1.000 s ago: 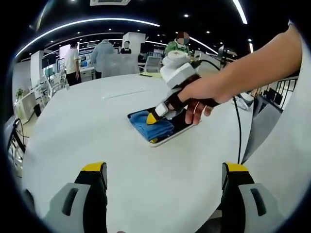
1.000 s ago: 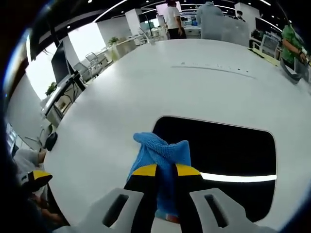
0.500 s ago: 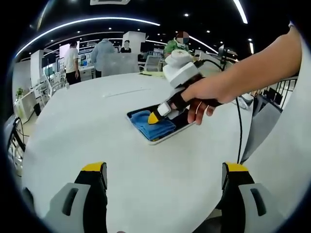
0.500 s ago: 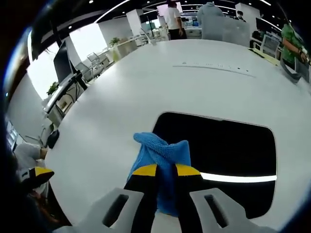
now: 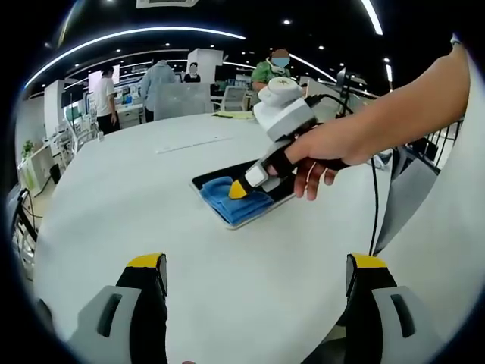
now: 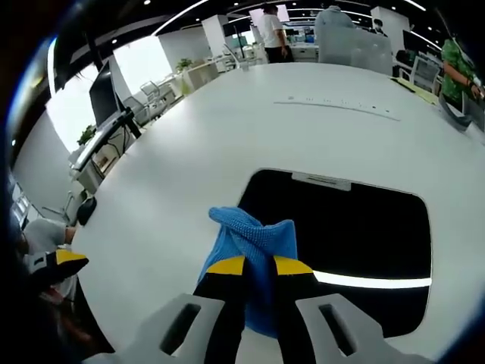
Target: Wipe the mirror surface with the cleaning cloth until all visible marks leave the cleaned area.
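Pressing the blue cleaning cloth (image 6: pixel 254 243) onto the dark mirror (image 6: pixel 356 235) with the right gripper (image 6: pixel 259 267).
The right gripper's jaws are clenched on the cloth, which lies on the mirror's near end; the mirror lies flat on the white table (image 5: pixel 136 189). From the left gripper view, a hand (image 5: pixel 322 152) holds that gripper (image 5: pixel 244 186) over the cloth (image 5: pixel 231 199) and mirror (image 5: pixel 227 171). The left gripper (image 5: pixel 258 273) hangs released above the table's near part, well apart from the mirror, its jaws spread wide around nothing.
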